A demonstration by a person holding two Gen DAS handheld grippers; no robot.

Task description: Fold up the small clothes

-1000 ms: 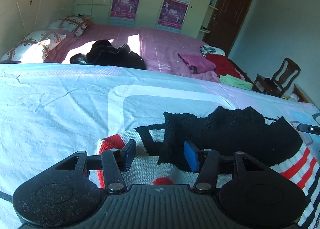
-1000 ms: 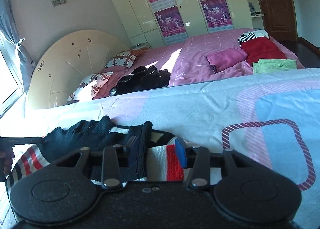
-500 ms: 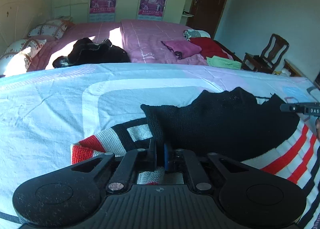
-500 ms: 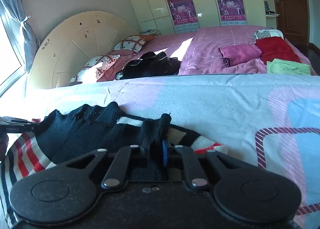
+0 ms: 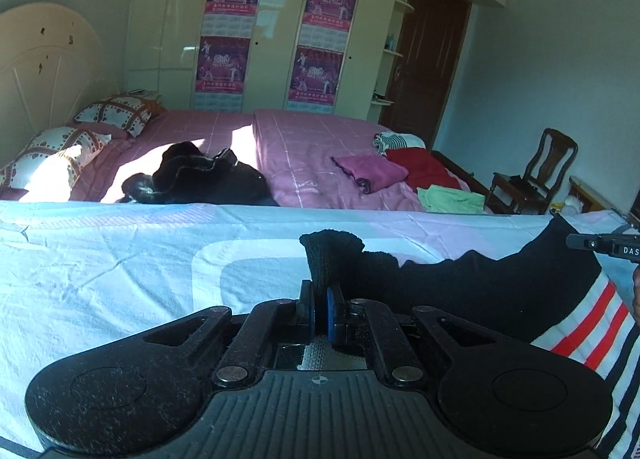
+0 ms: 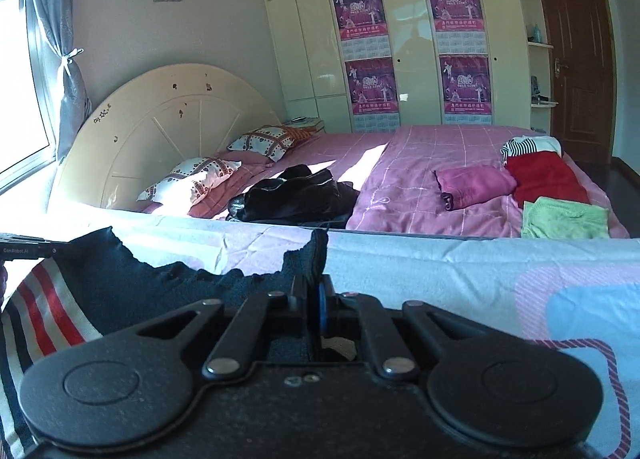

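A small knitted sweater [image 5: 472, 291], black with red, white and dark stripes, hangs between my two grippers above the light blue and pink bed sheet [image 5: 120, 279]. My left gripper [image 5: 319, 311] is shut on one black corner of it, which sticks up between the pads. My right gripper [image 6: 314, 299] is shut on the other black corner of the sweater [image 6: 160, 291]. Each view shows the other gripper's tip at its edge.
Behind the near bed is a pink bed [image 5: 312, 151] with a black garment heap [image 5: 200, 179], folded pink [image 5: 372, 171], red [image 5: 424, 167] and green [image 5: 452, 199] clothes and pillows [image 5: 60, 155]. A wooden chair [image 5: 536, 175] stands at the right, wardrobes and a door behind.
Both grippers closed on the sweater's black corners and lifted them; the sweater now hangs raised off the sheet, and both views tilted up toward the room.
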